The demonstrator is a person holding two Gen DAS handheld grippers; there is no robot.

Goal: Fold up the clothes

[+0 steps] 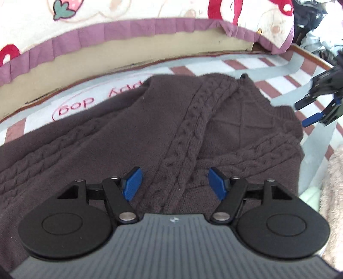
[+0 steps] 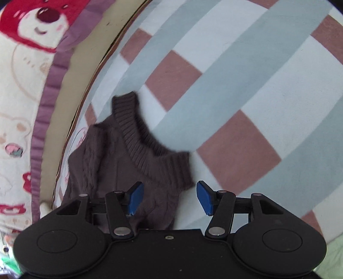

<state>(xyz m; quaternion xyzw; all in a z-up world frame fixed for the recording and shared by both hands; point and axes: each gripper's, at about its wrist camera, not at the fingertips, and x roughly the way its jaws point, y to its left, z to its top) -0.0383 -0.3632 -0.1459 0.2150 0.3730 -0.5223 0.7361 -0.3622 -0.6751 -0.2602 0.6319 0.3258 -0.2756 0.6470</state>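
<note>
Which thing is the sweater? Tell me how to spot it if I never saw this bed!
Look at the big checked bed cover with grey, white and reddish squares. Lying flat on it, near the edge by the cartoon bear blanket, is the sweater. It is the only dark brown thing, knitted with rope-like cables and a ribbed collar.

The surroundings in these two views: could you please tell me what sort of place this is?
Probably a bedroom: the brown sweater lies on a checked bedsheet, beside a cartoon-bear blanket.
</note>
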